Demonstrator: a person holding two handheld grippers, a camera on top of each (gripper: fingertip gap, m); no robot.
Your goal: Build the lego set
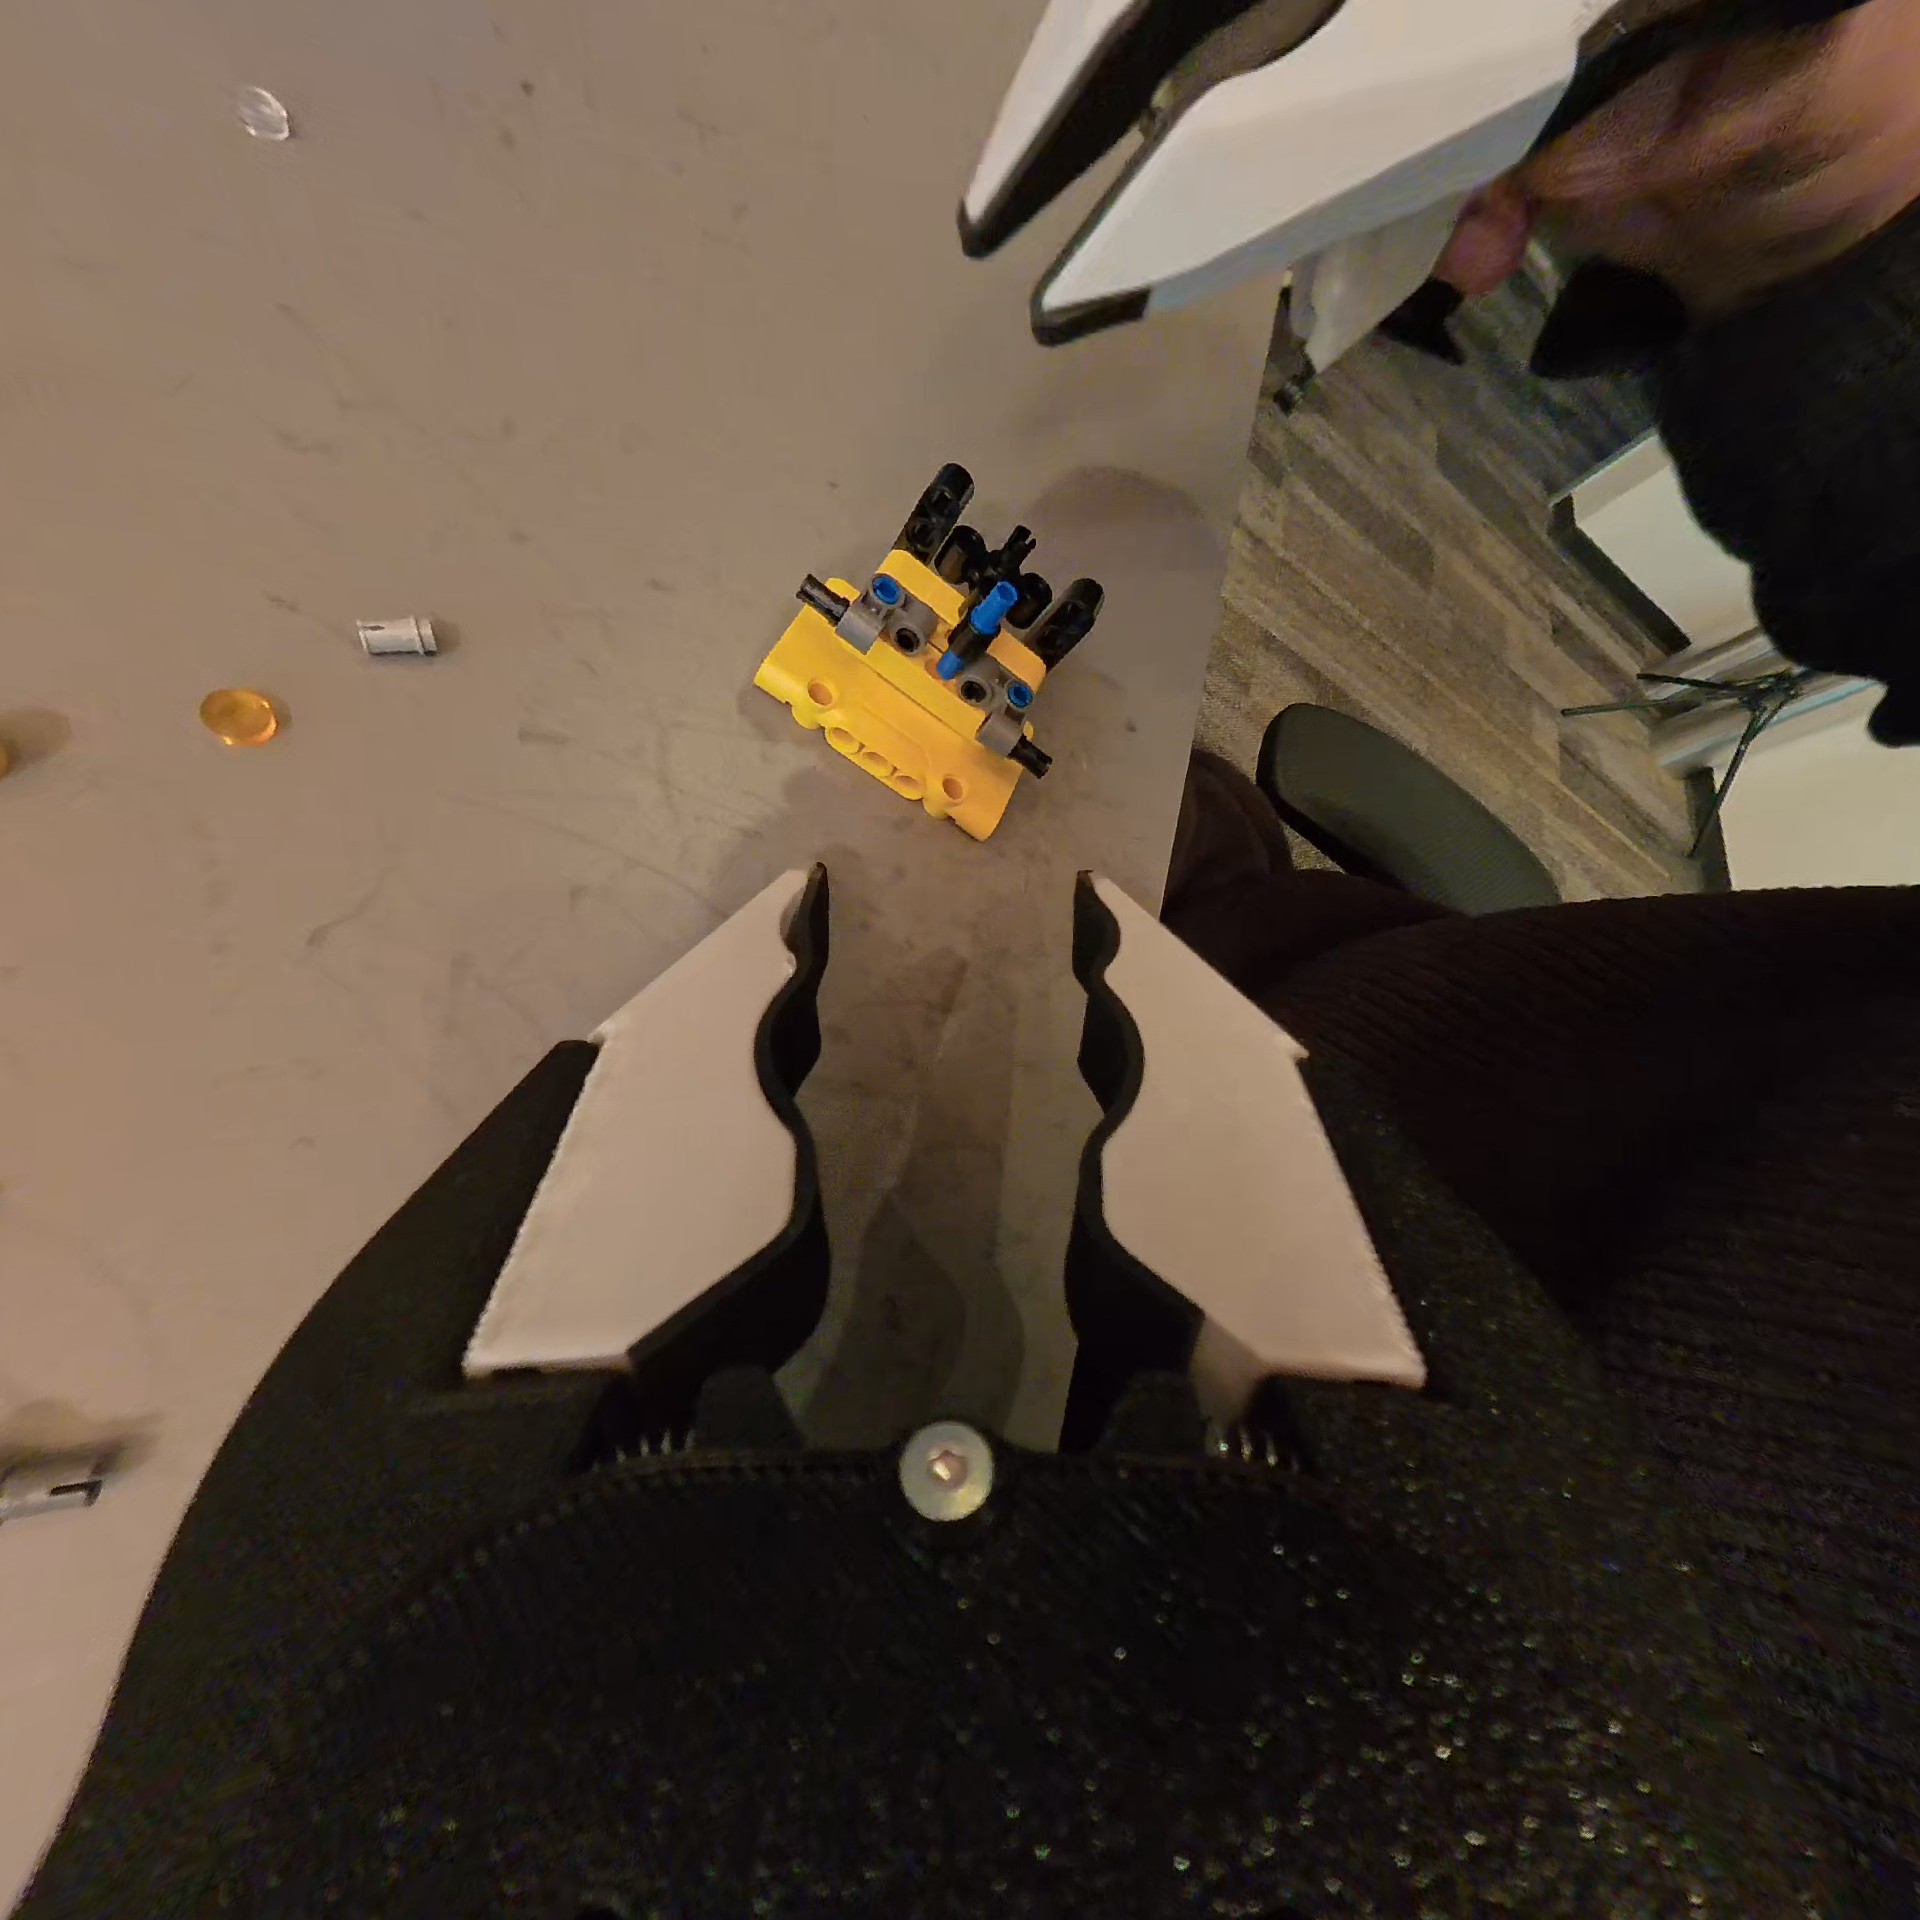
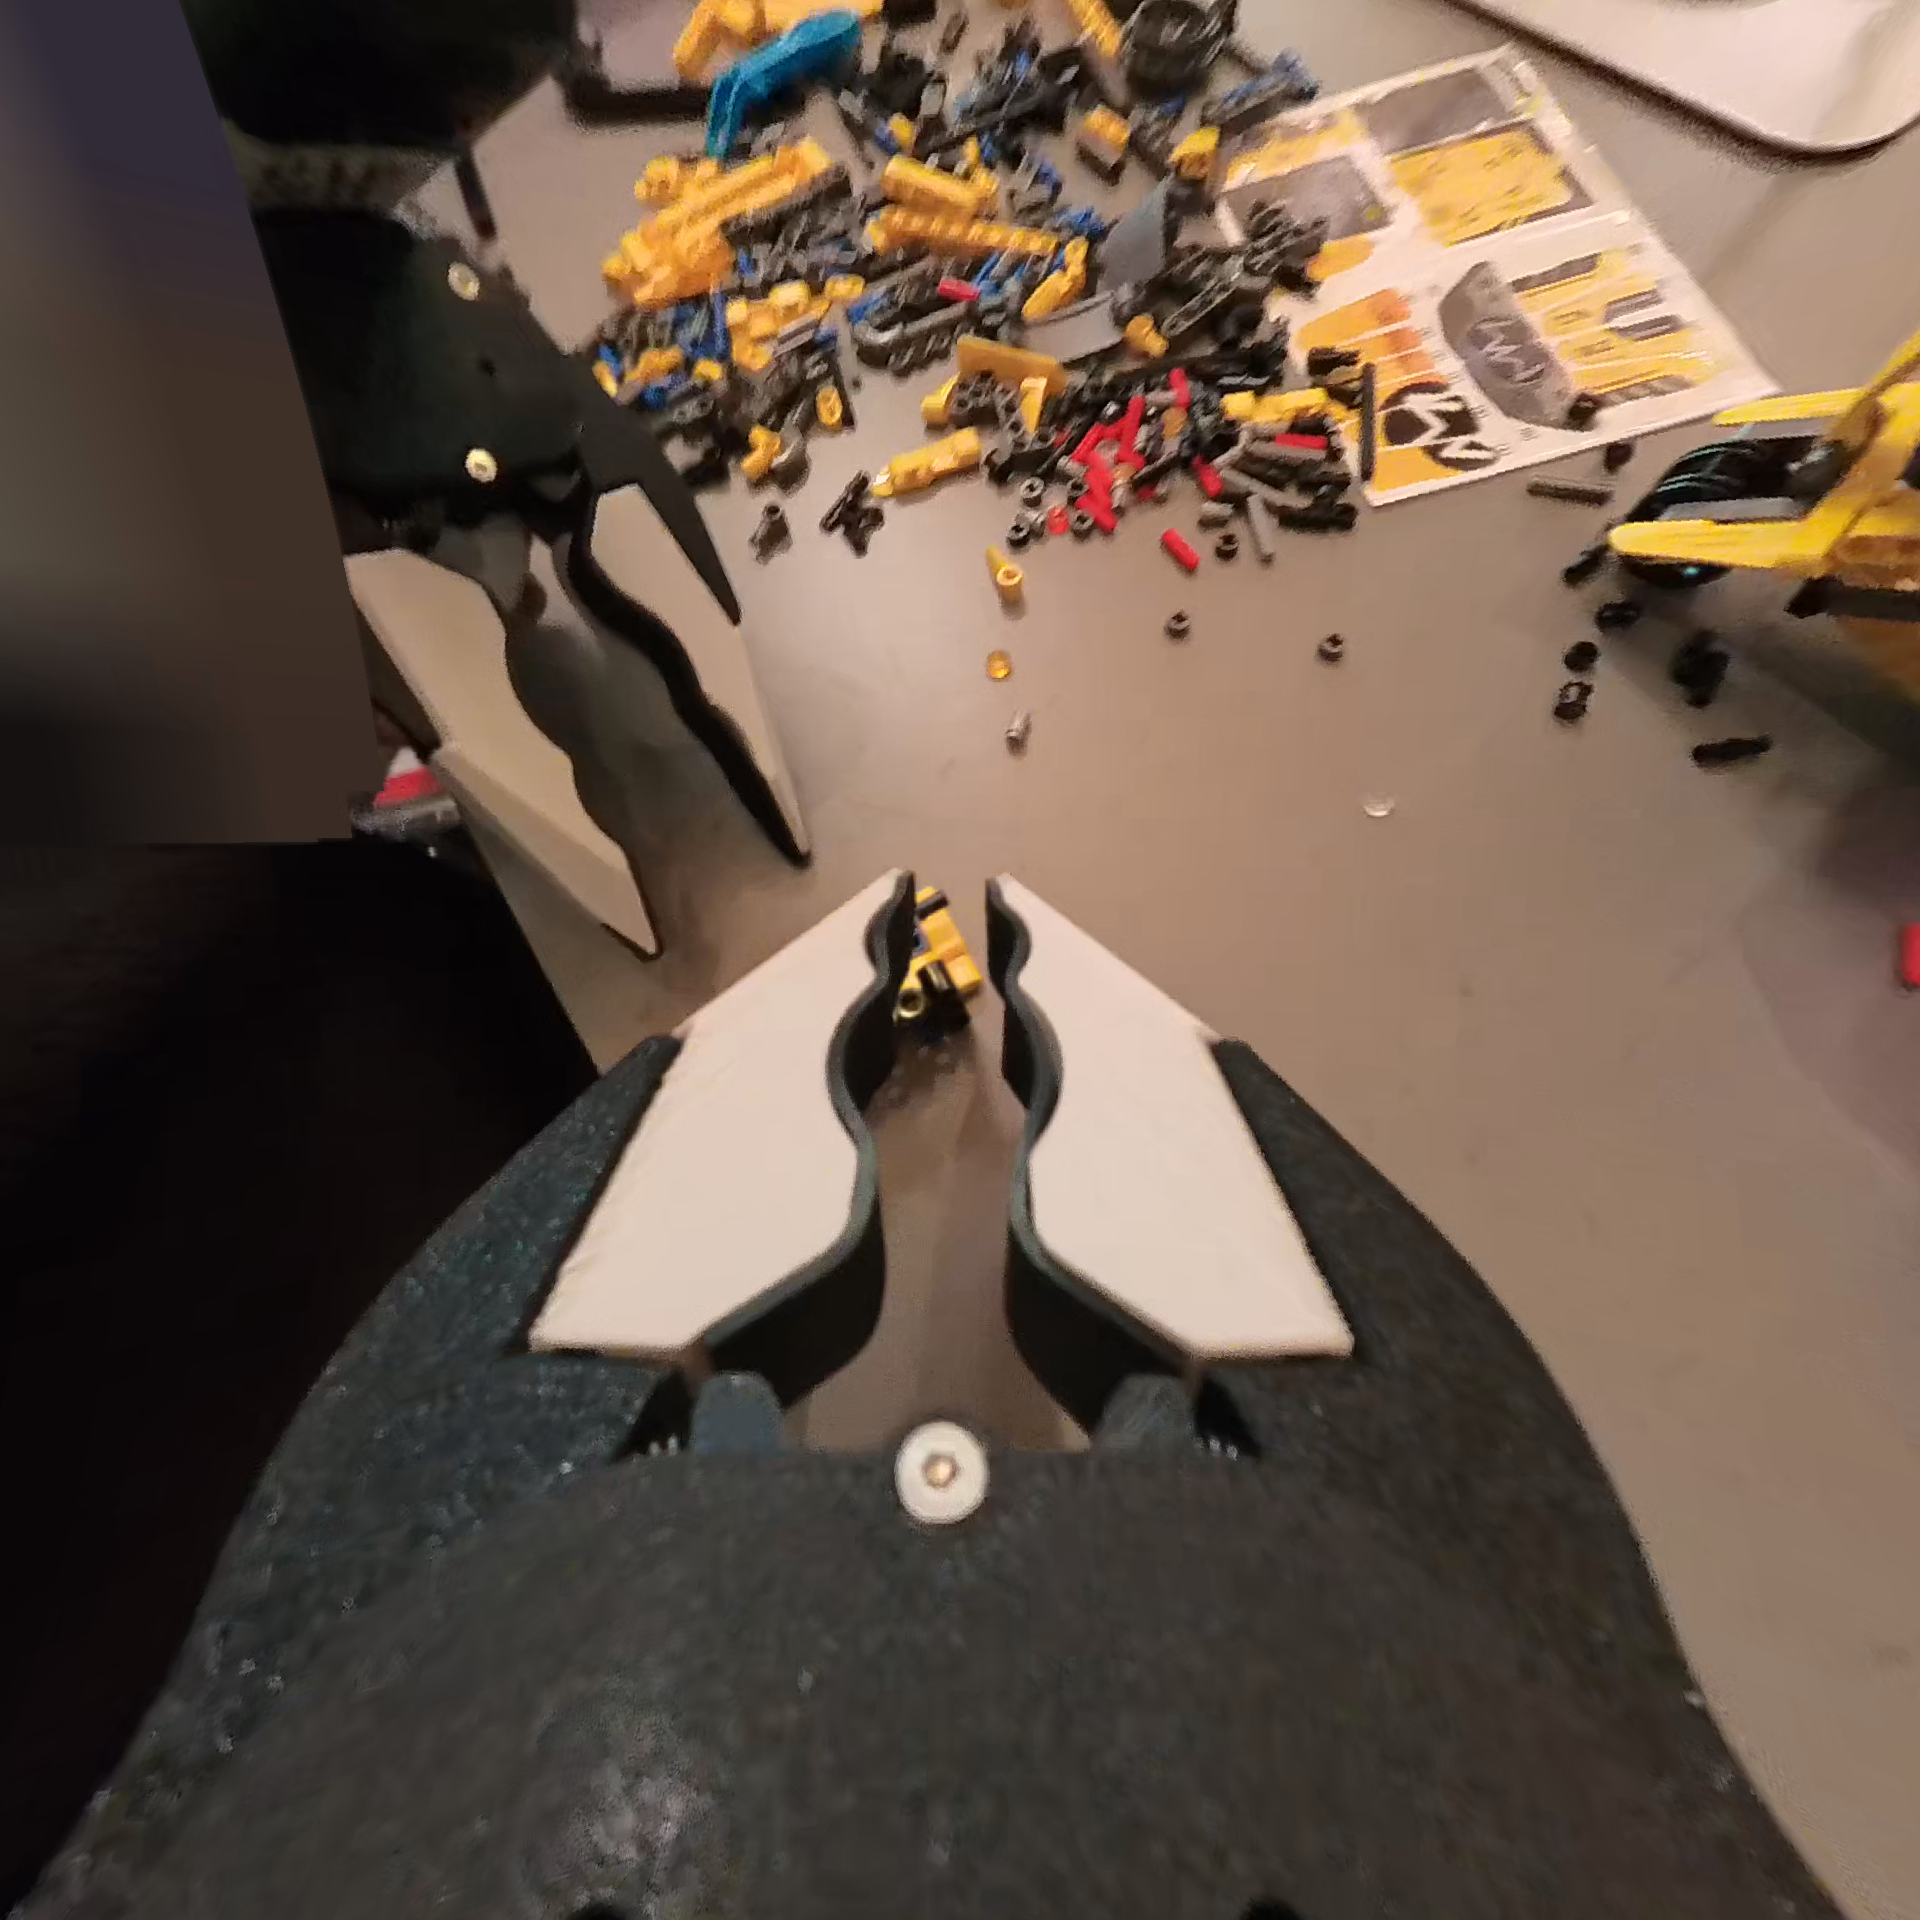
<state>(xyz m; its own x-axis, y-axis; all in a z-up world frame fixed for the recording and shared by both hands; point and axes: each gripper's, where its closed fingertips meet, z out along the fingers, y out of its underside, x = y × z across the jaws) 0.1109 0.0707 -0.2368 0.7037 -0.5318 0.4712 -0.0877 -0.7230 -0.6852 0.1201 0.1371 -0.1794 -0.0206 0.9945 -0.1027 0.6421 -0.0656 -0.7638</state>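
A small yellow brick assembly (image 1: 914, 675) with black beams, grey connectors and blue pins lies on the grey table (image 1: 520, 416) near its right edge. My left gripper (image 1: 951, 883) is open and empty, a short way in front of the assembly and pointing at it. My right gripper (image 1: 1003, 281) hovers above and beyond the assembly, with a hand (image 1: 1662, 156) holding it. In the right wrist view, my right gripper (image 2: 948, 883) is narrowly open and empty. The assembly (image 2: 940, 956) shows through its gap on the table below. The left gripper (image 2: 722, 899) is just to its left.
A big pile of loose yellow, black, red and blue bricks (image 2: 987, 291) lies at the far side, beside a printed sheet (image 2: 1486, 281) and a partly built yellow model (image 2: 1818, 499). An orange stud (image 1: 239, 717), a grey pin (image 1: 395, 636) and a clear stud (image 1: 262, 112) lie scattered. The table edge (image 1: 1216, 623) drops to the floor and a chair (image 1: 1392, 800). About 9 cm separates my left fingertips from my right.
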